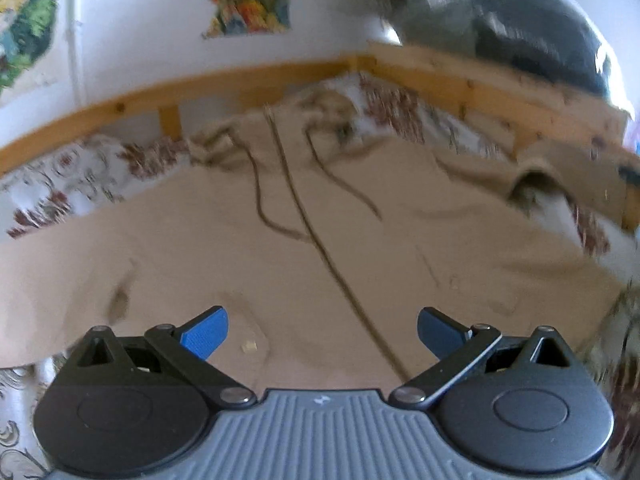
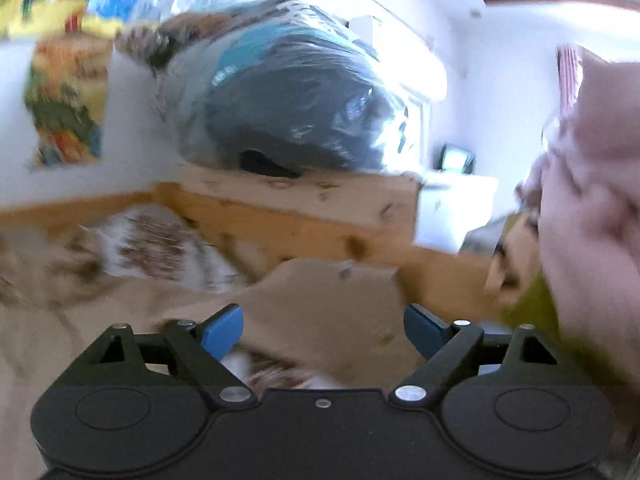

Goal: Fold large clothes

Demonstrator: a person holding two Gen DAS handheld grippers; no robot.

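A large beige hooded jacket (image 1: 200,220) lies spread face up on a bed, its zipper (image 1: 320,248) running down the middle and two dark drawstrings (image 1: 260,200) trailing from the hood end. My left gripper (image 1: 322,334) hovers open over the jacket's lower part, with only flat cloth beneath it. The right wrist view is blurred. There my right gripper (image 2: 322,332) stands wide, and a beige sleeve end (image 2: 328,304) lies between and just past its blue fingers, which do not press on it.
A wooden bed frame (image 1: 248,80) borders the far and right sides of the floral sheet (image 1: 60,184). A plastic-wrapped dark bundle (image 2: 288,96) sits on the headboard ledge. Pink cloth (image 2: 592,200) fills the right edge of the right wrist view.
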